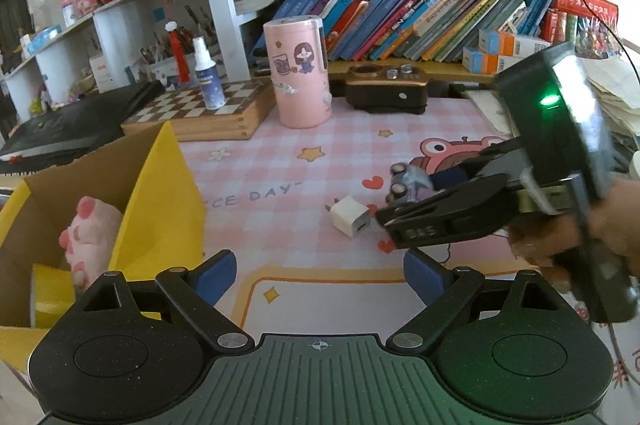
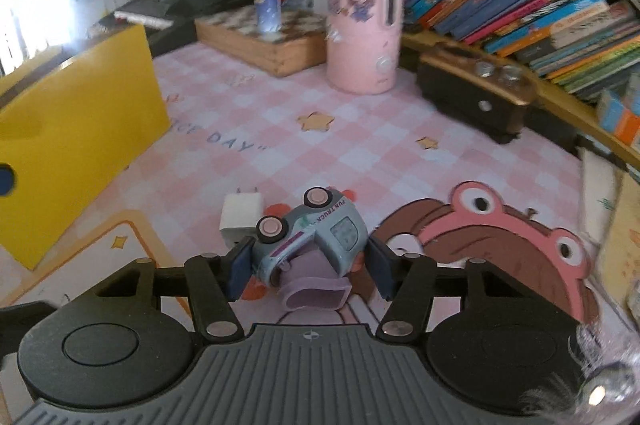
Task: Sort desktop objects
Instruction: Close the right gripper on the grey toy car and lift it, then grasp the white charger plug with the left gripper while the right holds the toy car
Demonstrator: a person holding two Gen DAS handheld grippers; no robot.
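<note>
Pick step: right gripper (image 2: 306,267) jaws pinching toy truck (image 2: 316,233) on its side, at the table (image 2: 360,145). Left gripper (image 1: 320,273) jaws spread, empty. Next: carry into yellow box (image 1: 160,193); charger (image 1: 352,219) left.

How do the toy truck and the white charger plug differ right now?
The toy truck sits between the right gripper's pads, tipped on its side with wheels showing; the white charger plug lies free on the desk mat, ungripped. The truck is grey-blue and purple with rounded shapes; the plug is a plain white cube with prongs. The truck looks larger. Both are small items near the mat's middle, neither yet in the yellow box.
</note>
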